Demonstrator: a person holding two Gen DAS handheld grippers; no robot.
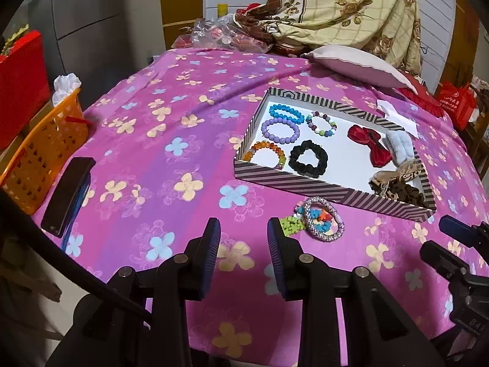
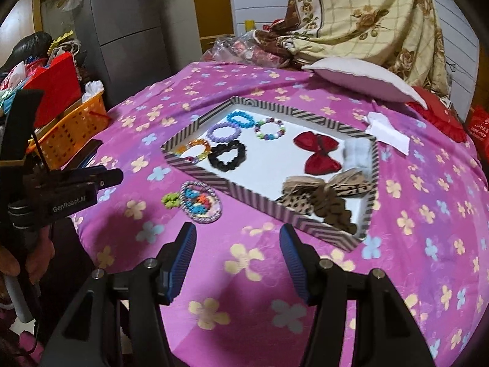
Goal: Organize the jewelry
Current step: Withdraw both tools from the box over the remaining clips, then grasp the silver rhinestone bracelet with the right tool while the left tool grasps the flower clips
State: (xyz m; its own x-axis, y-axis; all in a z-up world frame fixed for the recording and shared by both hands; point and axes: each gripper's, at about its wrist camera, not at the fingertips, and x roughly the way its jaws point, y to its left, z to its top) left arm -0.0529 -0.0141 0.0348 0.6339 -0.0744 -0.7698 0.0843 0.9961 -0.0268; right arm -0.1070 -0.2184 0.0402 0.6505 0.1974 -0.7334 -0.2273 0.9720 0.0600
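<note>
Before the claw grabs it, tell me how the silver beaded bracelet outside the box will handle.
The silver beaded bracelet will probably flex and sag, being strung beads. It looks light. Colourful bead pieces lie inside its ring and may get dragged along.

Beaded bracelets point(image 1: 321, 218) lie piled just outside the striped tray point(image 1: 330, 188).

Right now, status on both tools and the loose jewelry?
Left tool open, empty; right tool open, empty. Silver beaded bracelet pile on the pink floral cloth, outside the striped cardboard tray. Nothing between tools and pile.
</note>
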